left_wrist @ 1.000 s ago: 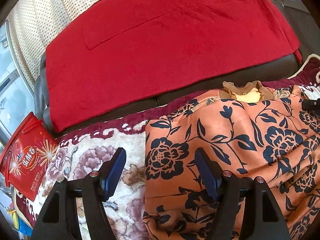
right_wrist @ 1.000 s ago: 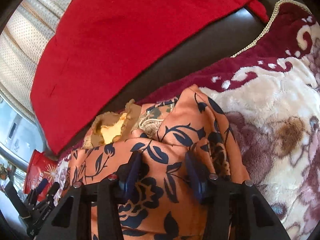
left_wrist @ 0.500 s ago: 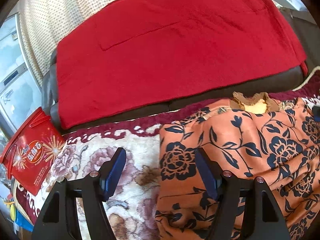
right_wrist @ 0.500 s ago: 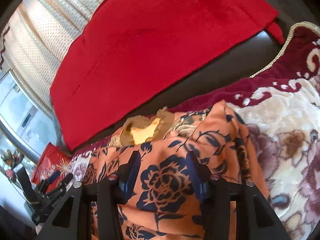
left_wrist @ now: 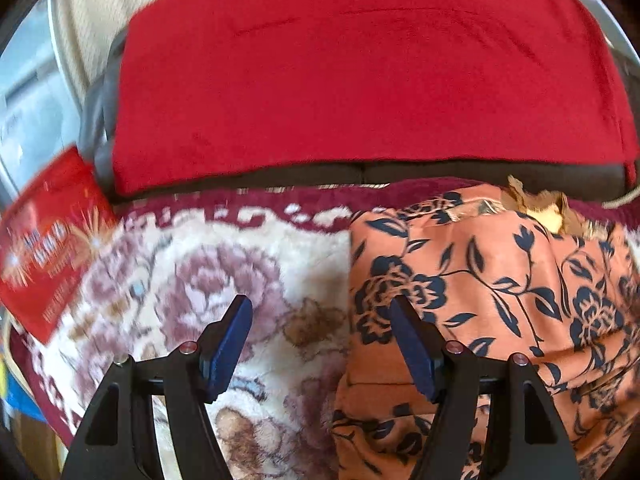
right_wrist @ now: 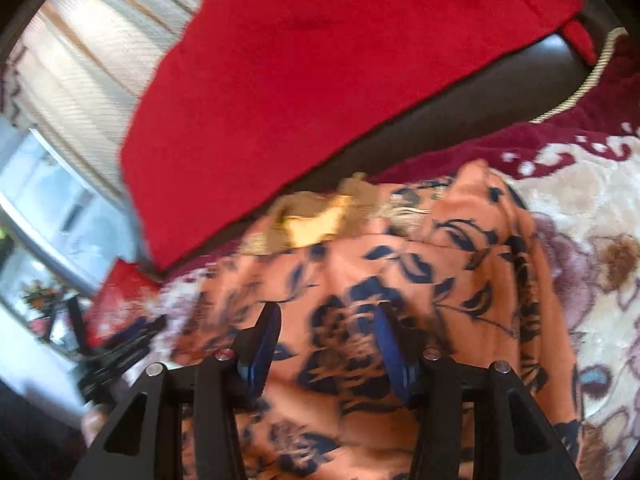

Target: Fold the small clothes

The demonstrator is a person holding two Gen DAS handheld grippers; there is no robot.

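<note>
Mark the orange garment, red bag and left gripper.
orange garment point(left_wrist: 500, 280): left wrist view, on its flat floral front.
red bag point(left_wrist: 44, 256): left wrist view, on its printed face.
left gripper point(left_wrist: 320, 316): left wrist view, midway between its open fingertips.

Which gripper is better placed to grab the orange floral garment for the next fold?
Probably the right gripper: its open jaws hang directly over the orange floral garment. The left gripper mostly faces the blanket.
</note>
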